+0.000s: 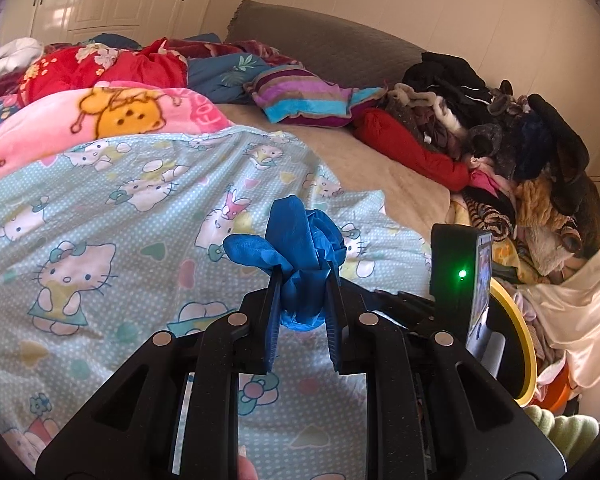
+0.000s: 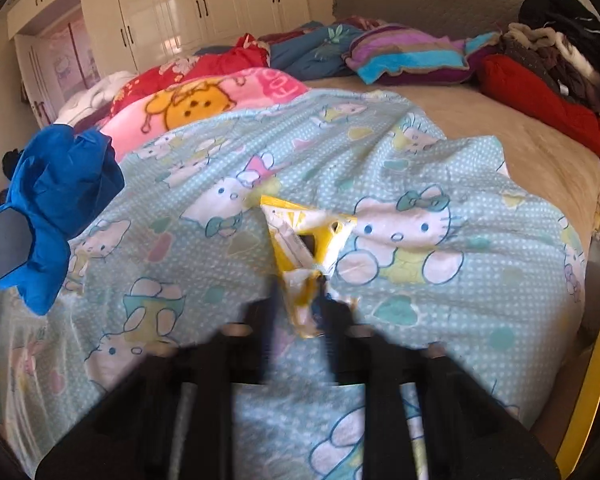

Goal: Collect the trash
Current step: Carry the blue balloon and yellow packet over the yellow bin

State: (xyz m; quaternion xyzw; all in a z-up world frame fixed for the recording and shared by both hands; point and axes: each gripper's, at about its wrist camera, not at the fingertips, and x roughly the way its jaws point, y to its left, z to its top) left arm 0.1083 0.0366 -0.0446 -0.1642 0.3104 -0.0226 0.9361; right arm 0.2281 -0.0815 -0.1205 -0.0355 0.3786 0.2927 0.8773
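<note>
Over the pale-blue cartoon-cat bedsheet (image 1: 100, 208), both grippers carry trash clear of the bed.

Clamped between the fingers of the left gripper (image 1: 302, 300) is a crumpled blue rubber glove (image 1: 296, 248); its long axis runs roughly upright in the left wrist view, the loose cuff and finger lobes flopping above the fingertips, a small bulge below. The right gripper (image 2: 300, 304) is blurred, but its fingers look pinched together on the lower end of a torn yellow-and-white plastic wrapper (image 2: 304, 240), which stands up and away from the fingertips, open mouth toward the striped pillow (image 2: 404, 56). The wrapper's hold looks thin: a quick swing could slip it back onto the sheet. The glove's floppy top might snag or peel free.
</note>
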